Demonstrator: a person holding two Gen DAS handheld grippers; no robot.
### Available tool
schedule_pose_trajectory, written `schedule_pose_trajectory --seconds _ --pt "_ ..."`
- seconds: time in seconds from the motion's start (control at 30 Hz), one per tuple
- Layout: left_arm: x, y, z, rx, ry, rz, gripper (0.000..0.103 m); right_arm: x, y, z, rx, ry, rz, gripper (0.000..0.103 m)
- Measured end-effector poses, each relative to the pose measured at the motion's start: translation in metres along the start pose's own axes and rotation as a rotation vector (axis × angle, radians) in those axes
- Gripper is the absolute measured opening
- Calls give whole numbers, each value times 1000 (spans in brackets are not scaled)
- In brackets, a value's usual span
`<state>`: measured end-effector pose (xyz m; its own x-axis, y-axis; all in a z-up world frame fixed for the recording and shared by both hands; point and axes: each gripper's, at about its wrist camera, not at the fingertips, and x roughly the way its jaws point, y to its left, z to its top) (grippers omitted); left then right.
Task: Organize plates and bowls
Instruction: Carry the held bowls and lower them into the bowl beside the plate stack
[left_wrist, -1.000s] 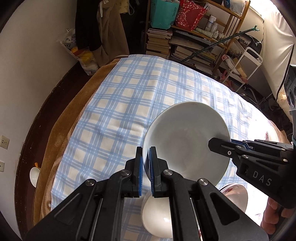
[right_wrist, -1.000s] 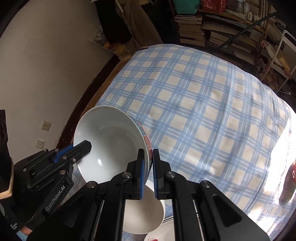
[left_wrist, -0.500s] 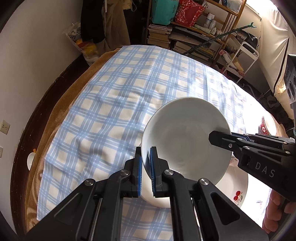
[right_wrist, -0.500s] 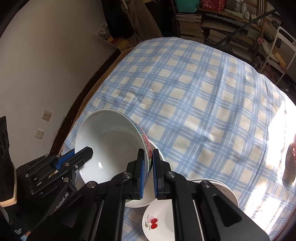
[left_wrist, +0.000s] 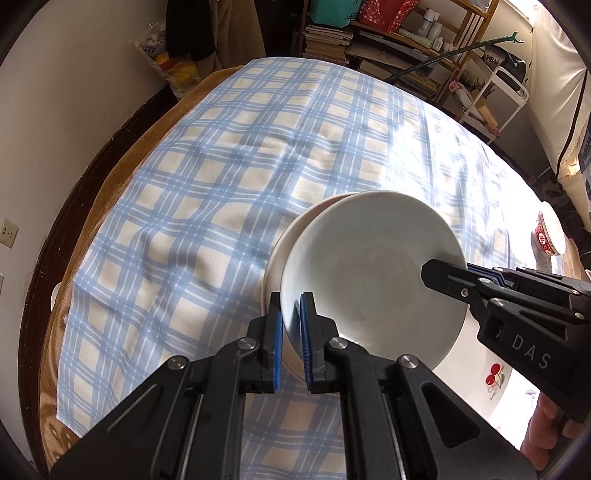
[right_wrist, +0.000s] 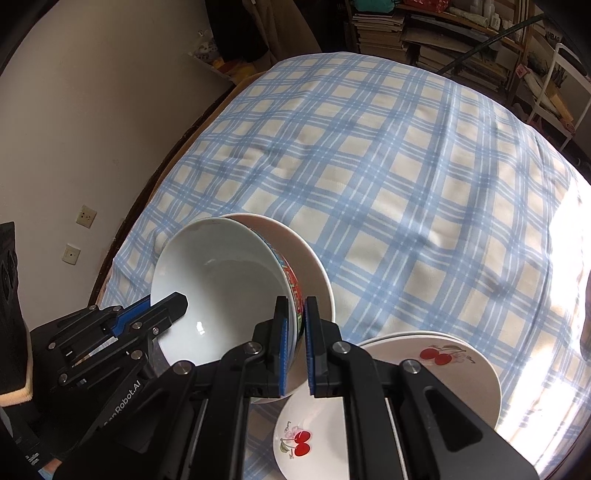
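A white bowl with a red and blue band outside hangs tilted between both grippers. My left gripper is shut on its near rim in the left wrist view. My right gripper is shut on the opposite rim. Each gripper shows in the other's view: the right gripper comes in from the right, the left gripper from the left. Right under the held bowl sits a second white bowl on the cloth. I cannot tell whether the two bowls touch.
A blue checked cloth covers the round table. Stacked cherry plates and a smaller cherry dish lie just right of the bowls. Another red-patterned bowl stands at the far right edge. Shelves and a cart crowd the back.
Both grippers have carried the bowl down and forward, from above the second bowl to close over it. The cherry plates have come into view.
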<state>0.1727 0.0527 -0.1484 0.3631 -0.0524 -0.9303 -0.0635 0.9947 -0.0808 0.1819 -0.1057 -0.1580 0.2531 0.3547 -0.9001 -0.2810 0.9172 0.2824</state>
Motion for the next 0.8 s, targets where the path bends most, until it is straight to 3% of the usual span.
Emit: schedule_pose_trajectory --seconds 0.4,0.6,0.8 --pt "10 3 -4 -19 25 -24 9 7 1 -7 -11 -41 -29 9" --pt "11 0 1 16 9 4 9 13 7 -10 -47 -41 -71 10" --pt "13 -5 4 69 7 26 9 15 3 -11 -51 -42 -61 10"
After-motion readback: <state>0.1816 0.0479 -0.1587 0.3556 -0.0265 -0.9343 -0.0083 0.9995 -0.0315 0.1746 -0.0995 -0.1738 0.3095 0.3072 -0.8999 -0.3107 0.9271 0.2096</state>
